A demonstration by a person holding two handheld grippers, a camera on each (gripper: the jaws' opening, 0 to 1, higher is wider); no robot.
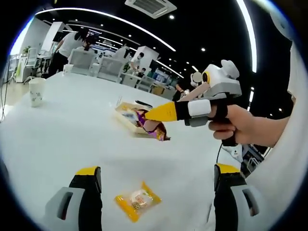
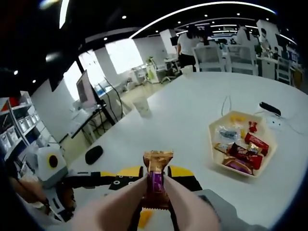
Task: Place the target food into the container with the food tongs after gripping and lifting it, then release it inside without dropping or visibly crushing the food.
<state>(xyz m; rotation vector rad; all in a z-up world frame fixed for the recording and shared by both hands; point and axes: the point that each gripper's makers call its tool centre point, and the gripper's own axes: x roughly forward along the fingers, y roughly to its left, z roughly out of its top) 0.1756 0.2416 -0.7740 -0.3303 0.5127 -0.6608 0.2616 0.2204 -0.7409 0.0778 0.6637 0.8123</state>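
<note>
Spreading across both views is a white worktop [image 1: 57, 139], with people and chairs beyond it. On it sits a shallow yellow-rimmed container [image 2: 211, 144] already holding several wrapped snacks. A paper cup [image 1: 36, 91] stands well apart from it. The right claw [image 2: 155, 192] is closed through pink food tongs [image 2: 130, 202] on a purple-and-gold wrapped candy [image 2: 156, 180], held above the worktop, short of the container. The left claw [image 1: 156, 185] is spread wide with nothing in it, and a yellow-wrapped snack [image 1: 137, 199] lies between its jaws on the worktop.
</note>
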